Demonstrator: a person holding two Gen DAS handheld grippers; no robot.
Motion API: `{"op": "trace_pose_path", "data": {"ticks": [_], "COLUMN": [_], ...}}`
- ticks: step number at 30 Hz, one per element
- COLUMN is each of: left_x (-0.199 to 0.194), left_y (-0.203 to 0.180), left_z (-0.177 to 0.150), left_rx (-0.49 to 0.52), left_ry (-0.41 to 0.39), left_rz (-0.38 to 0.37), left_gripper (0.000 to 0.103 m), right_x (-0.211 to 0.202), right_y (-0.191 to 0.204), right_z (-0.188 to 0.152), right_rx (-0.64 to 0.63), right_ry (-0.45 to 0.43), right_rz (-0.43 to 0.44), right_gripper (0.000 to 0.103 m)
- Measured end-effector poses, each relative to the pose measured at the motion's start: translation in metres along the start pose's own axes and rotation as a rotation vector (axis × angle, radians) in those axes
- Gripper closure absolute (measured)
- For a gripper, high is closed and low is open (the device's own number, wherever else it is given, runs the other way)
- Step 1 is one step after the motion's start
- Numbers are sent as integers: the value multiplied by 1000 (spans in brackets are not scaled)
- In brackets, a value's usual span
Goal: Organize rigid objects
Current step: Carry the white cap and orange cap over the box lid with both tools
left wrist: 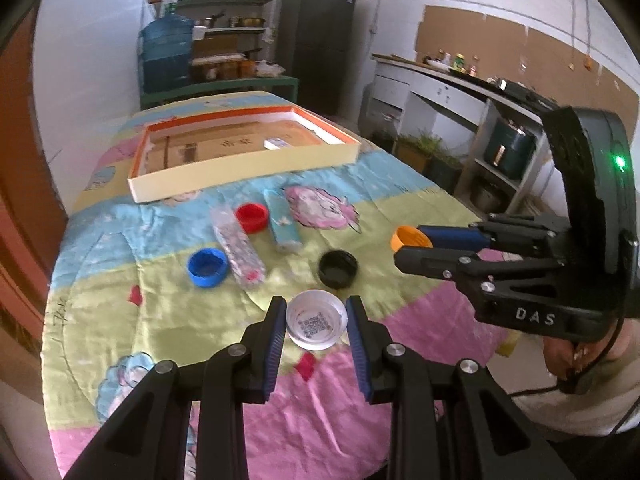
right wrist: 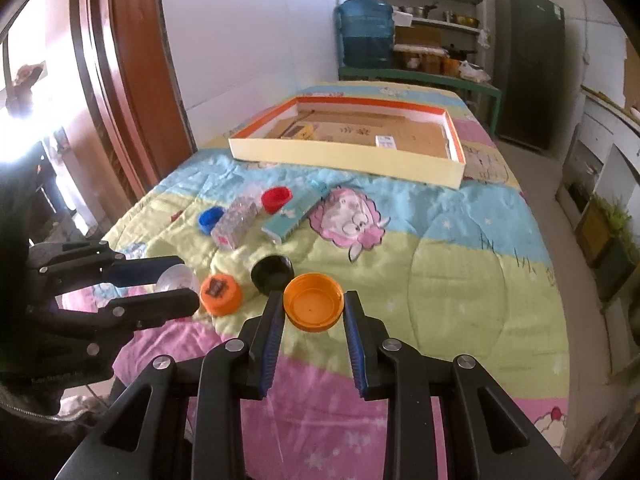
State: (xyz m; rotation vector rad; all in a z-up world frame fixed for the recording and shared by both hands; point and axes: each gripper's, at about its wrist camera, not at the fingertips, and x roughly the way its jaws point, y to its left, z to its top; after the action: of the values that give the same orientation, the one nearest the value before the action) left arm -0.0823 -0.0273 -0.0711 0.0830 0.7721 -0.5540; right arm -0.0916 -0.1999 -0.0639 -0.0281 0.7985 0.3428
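Note:
My left gripper (left wrist: 316,304) is shut on a clear plastic cap (left wrist: 316,326) with a printed code inside, low over the quilt. My right gripper (right wrist: 313,298) is shut on an open orange cap (right wrist: 314,308); in the left wrist view it (left wrist: 408,244) comes in from the right with that orange cap (left wrist: 410,236). Loose on the quilt lie a black cap (left wrist: 338,269), a blue cap (left wrist: 207,267), a red cap (left wrist: 252,217), a clear patterned box (left wrist: 239,254) and a teal box (left wrist: 283,222). A second orange cap (right wrist: 220,294) lies beside the left gripper (right wrist: 188,280).
A shallow cardboard tray (left wrist: 248,168) with an orange inner rim sits at the far end of the table, holding a small white box (left wrist: 277,143). A colourful quilt (left wrist: 168,320) covers the table. A person's hand (left wrist: 568,356) holds the right gripper. Shelves, a water jug and a fridge stand behind.

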Motion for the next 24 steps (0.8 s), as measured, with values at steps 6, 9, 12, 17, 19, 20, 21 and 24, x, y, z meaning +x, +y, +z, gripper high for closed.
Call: {"op": "trace_pose_path", "data": {"ticks": [6,9,12,17,19,20,21,24], "left_x": [2,3,4,1,0,-1,0,2], "left_y": [16,25,33,36,37,38,40,45], "left_z": [15,24,34,50,57,61,64,74], "left_rx": [-72,-113,-144,-160,-159,-161,-171,-190], "left_ry": [-12,-18,-24,-61,-85,-94,-100,-105], "left_rz": [63,98,151,314,386,392,380,365], "left_gripper": [72,72,72,72,72,72,72,72], "right_x": [2,4,4,4,3,3,2,3], "right_y": [2,2,2,2,2,3,3,2], "right_z": [13,20,28,43,50,53,56,67], "right_rx": [0,2,6,18,20,20,21,21], "right_ry": [-20,-30,-40,-61,-73,-80,-86,-104], "right_rz": [1,3,2,1,0,-1,-2,-7], "right_gripper": [73,73,73,73,73,73,73,73]}}
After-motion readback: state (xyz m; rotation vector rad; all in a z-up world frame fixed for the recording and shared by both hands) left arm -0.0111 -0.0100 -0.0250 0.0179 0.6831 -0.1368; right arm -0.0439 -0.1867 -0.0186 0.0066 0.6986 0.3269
